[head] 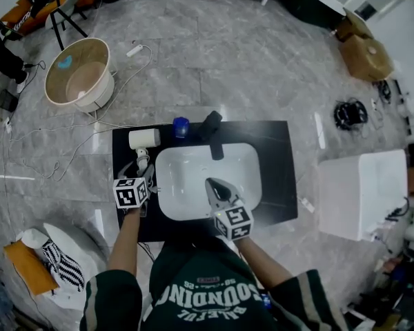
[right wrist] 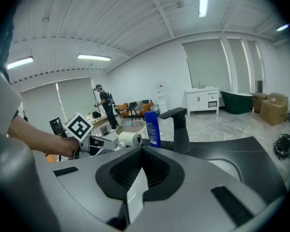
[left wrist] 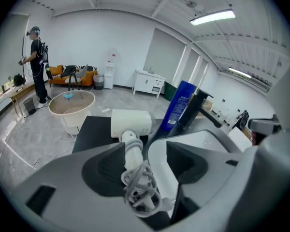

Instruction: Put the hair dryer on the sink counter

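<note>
Evidently the hair dryer (head: 143, 140) lay on the black tabletop (head: 276, 157) at about 9 o'clock of the white basin (head: 193, 198), its white barrel pointing toward 3 o'clock and its handle running back toward the person at 6 o'clock. A grey cord (left wrist: 140, 187) was wound in loops round the lower handle. The left claw (head: 145, 178) sat over that handle with its jaws apart: in the left gripper view the handle stood between them, close against the left-hand pad, with a clear gap to the other pad. The right claw (head: 214, 186) hung over the basin, near its middle, with its jaws together and nothing between them. At 11 o'clock of the basin a blue bottle (head: 181, 127) stood upright just beside the dryer's barrel, and at 12 o'clock stood the black faucet (head: 212, 133), its spout reaching over the bowl. Well apart, on the grey floor at 10 o'clock of the tabletop, stood a round pale tub (head: 79, 74), and the left gripper view showed a person (left wrist: 37, 62) standing by the far wall.
</note>
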Action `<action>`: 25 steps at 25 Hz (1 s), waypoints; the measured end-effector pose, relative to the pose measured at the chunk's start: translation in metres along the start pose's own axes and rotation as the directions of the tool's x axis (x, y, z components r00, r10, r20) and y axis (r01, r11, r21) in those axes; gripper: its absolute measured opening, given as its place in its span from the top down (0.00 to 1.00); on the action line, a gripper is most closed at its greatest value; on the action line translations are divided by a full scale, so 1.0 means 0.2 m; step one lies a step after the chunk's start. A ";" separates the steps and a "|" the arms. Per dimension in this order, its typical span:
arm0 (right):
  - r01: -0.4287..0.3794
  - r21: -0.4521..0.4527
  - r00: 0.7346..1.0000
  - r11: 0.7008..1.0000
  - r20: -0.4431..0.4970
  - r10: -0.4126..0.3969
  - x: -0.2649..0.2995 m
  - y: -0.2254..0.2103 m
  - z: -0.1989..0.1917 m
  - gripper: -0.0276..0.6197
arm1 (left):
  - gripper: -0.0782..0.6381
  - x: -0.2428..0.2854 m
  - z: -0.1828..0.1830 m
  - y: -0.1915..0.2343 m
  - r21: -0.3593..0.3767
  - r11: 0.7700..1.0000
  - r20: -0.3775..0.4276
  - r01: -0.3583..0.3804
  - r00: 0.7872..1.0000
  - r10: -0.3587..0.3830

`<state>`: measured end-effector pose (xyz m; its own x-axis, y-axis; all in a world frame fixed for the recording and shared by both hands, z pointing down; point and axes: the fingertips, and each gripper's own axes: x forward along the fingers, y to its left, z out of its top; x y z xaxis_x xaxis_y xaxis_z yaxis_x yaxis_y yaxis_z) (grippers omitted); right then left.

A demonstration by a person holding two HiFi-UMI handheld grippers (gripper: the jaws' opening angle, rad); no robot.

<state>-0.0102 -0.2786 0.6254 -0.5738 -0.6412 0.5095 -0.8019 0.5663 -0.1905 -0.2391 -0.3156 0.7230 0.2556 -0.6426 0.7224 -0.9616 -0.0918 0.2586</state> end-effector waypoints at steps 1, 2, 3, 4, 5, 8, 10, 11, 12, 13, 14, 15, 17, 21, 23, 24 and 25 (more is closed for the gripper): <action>-0.003 -0.004 1.000 1.000 0.009 0.003 -0.01 0.00 0.01 0.96 | 0.52 -0.04 0.01 -0.03 0.011 1.000 0.016 0.002 1.000 -0.003; -0.007 -0.008 1.000 1.000 0.018 0.007 -0.03 0.00 0.03 0.96 | 0.52 -0.08 0.02 -0.06 0.020 1.000 0.033 0.005 0.999 -0.005; -0.011 -0.012 1.000 1.000 0.028 0.011 -0.04 -0.01 0.04 0.96 | 0.54 -0.11 0.03 -0.09 0.029 1.000 0.051 0.007 0.999 -0.009; -0.014 -0.017 0.999 1.000 0.038 0.014 -0.05 -0.01 0.06 0.96 | 0.58 -0.15 0.05 -0.12 0.036 0.999 0.071 0.010 0.997 -0.013; -0.016 -0.022 0.999 1.000 0.050 0.018 -0.06 -0.02 0.08 0.96 | 0.61 -0.18 0.06 -0.16 0.041 0.999 0.092 0.015 0.996 -0.018; -0.028 -0.042 0.996 0.999 0.078 0.031 -0.09 -0.02 0.13 0.96 | 0.72 -0.31 0.12 -0.24 0.049 0.999 0.155 0.025 0.987 -0.032; -0.038 -0.059 0.995 0.998 0.092 0.043 -0.12 -0.01 0.16 0.96 | 0.80 -0.39 0.17 -0.29 0.058 0.998 0.203 0.019 0.979 -0.030; -0.042 -0.068 0.994 0.997 0.103 0.048 -0.13 -0.01 0.17 0.96 | 0.84 -0.43 0.20 -0.32 0.063 0.998 0.230 0.017 0.973 -0.031; -0.043 -0.074 0.992 0.996 0.115 0.051 -0.15 -0.02 0.18 0.96 | 0.89 -0.47 0.22 -0.36 0.069 0.997 0.256 0.018 0.966 -0.036; -0.042 -0.074 0.990 0.996 0.128 0.052 -0.17 -0.02 0.19 0.96 | 0.89 -0.51 0.24 -0.39 0.079 0.997 0.280 0.023 0.959 -0.044; -0.041 -0.070 0.989 0.997 0.140 0.050 -0.19 -0.03 0.21 0.96 | 0.89 -0.54 0.26 -0.43 0.093 0.995 0.299 0.028 0.953 -0.054; -0.039 -0.065 0.987 0.997 0.152 0.048 -0.21 -0.03 0.22 0.96 | 0.89 -0.58 0.28 -0.47 0.109 0.994 0.316 0.030 0.947 -0.064; -0.031 -0.068 0.983 0.997 0.177 0.043 -0.24 -0.04 0.26 0.96 | 0.89 -0.65 0.31 -0.55 0.142 0.989 0.344 0.029 0.936 -0.077; -0.019 -0.079 0.975 0.997 0.219 0.036 -0.28 -0.05 0.33 0.96 | 0.89 -0.74 0.35 -0.66 0.202 0.979 0.381 0.009 0.920 -0.087; -0.014 -0.082 0.973 0.997 0.227 0.033 -0.30 -0.06 0.34 0.96 | 0.89 -0.77 0.35 -0.68 0.214 0.977 0.399 0.003 0.913 -0.090; -0.013 -0.086 0.972 0.996 0.231 0.032 -0.30 -0.06 0.35 0.96 | 0.89 -0.79 0.35 -0.68 0.214 0.977 0.408 0.004 0.908 -0.093; -0.014 -0.091 0.971 0.996 0.236 0.035 -0.31 -0.06 0.35 0.96 | 0.89 -0.80 0.35 -0.68 0.213 0.977 0.415 0.005 0.905 -0.095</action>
<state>0.0228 -0.2823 0.5366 -0.6244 -0.7250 0.2905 -0.7755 0.6198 -0.1202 -0.1559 -0.2531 0.5265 0.2815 -0.8885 0.3625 -0.9595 -0.2551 0.1199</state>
